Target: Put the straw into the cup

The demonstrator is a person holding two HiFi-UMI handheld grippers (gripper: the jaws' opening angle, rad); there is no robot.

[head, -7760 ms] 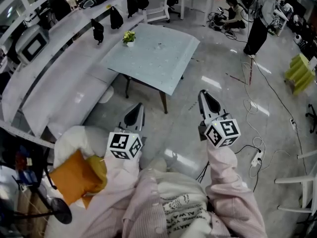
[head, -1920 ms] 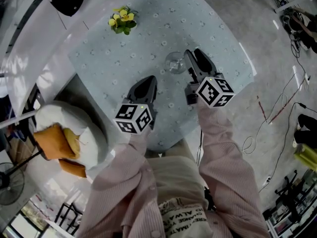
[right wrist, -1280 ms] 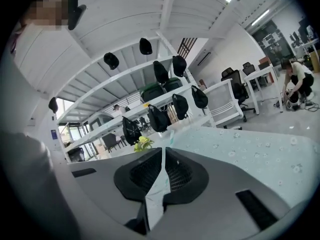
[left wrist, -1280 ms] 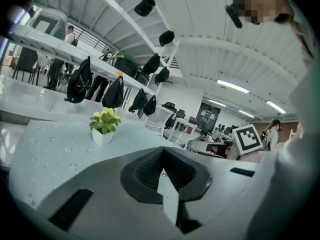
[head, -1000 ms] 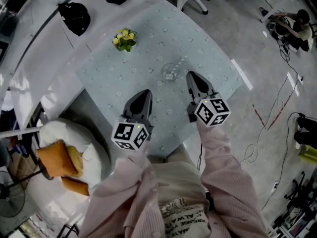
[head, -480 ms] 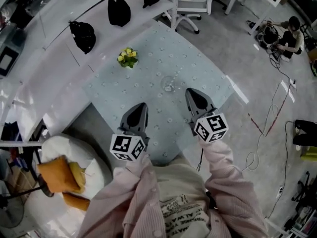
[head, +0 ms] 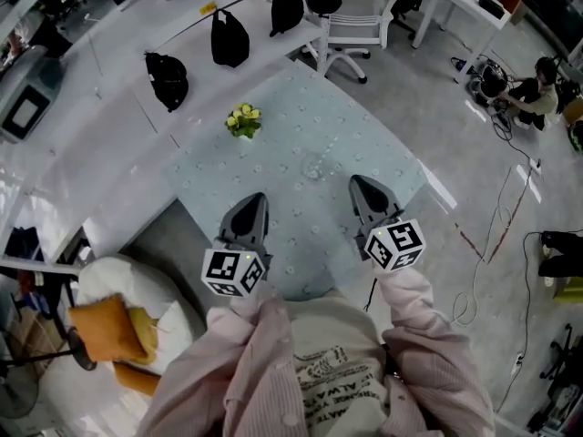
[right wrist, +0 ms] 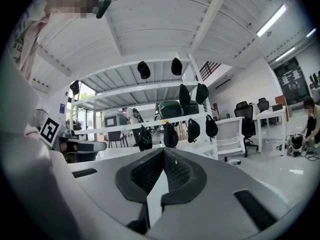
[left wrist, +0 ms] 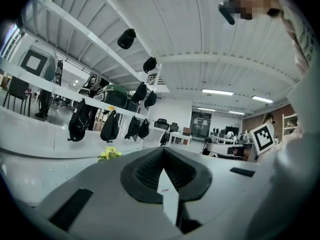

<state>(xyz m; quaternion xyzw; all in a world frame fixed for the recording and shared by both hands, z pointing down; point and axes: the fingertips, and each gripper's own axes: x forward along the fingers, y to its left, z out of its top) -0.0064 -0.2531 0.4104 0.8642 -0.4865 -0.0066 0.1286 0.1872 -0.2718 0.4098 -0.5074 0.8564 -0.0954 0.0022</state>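
Held short of the cup [head: 314,166], with left gripper [head: 252,199] and right gripper [head: 359,181] jaws pressed together, empty. Best withdrawn without nudging it.

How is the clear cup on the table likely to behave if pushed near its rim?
The clear cup looks small and see-through, so it is probably light and would slide readily on the flat table. Pushed near the rim, it might tip rather than slide. It could be fragile, but it shows too small here to tell what it is made of.
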